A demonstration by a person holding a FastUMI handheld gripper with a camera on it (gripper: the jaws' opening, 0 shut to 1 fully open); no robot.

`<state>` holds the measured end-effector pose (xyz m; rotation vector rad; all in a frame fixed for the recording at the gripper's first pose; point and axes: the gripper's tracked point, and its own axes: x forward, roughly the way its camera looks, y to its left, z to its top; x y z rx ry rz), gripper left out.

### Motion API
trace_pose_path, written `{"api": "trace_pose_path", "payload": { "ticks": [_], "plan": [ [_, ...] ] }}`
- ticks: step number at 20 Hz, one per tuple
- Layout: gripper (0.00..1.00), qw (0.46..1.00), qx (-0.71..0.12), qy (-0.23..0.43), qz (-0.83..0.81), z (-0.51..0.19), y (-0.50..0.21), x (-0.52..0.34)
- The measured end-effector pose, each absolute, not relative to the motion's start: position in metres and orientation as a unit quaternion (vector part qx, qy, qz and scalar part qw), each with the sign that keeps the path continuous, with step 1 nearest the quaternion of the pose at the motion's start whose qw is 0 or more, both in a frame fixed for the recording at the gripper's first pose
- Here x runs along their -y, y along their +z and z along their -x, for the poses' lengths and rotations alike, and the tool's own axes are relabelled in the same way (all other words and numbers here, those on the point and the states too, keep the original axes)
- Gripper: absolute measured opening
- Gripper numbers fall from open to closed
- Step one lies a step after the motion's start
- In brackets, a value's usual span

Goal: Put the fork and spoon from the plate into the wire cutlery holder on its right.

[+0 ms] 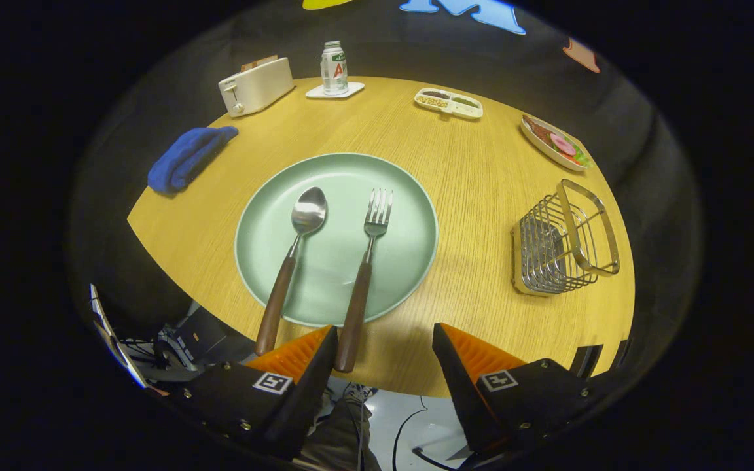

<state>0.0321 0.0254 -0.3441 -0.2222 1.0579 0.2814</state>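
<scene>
The round wooden table (482,196) took up most of the frame, and the green plate (338,288) lay at its centre, just ahead of the fingers. To the right of the plate, well apart from it, stood the wire cutlery holder (557,245), with nothing visible inside it. At the upper left lay a blue cloth (188,157) and a white toaster (256,85); a divided snack tray (449,103) and a dish of food (555,142) sat at the upper right.

On the plate, the spoon (290,261) lay on the left and the fork (365,275) on the right, side by side, both brown handles sticking out over the near rim. The gripper (383,353) was at the bottom centre, its jaws spread apart and holding nothing; the fork's handle end appeared just beside the left finger.

Neither of the 2 pieces had been moved, so this looked like the approach to the 1st pickup. The next move likely called for centring the jaws on the fork's handle and closing.

A small bottle (334,67) stood on a coaster (334,91) at the top; its label showed a red letter, too small to read reliably.
</scene>
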Motion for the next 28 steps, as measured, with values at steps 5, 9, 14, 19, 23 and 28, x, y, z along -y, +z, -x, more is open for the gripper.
{"api": "trace_pose_path", "payload": {
  "ticks": [5, 9, 14, 19, 23, 28],
  "plan": [
    [0.39, 0.835, -0.504, 0.175, 0.136, -0.034, -0.348, -0.038],
    [0.19, 0.832, -0.497, 0.171, 0.175, -0.037, -0.331, -0.028],
    [0.08, 0.819, -0.528, 0.176, 0.138, -0.036, -0.336, -0.026],
    [0.07, 0.795, -0.565, 0.19, 0.115, -0.03, -0.307, -0.006],
    [0.07, 0.778, -0.586, 0.197, 0.112, -0.026, -0.272, 0.018],
    [0.07, 0.752, -0.61, 0.202, 0.145, -0.014, -0.214, 0.067]
  ]
}}
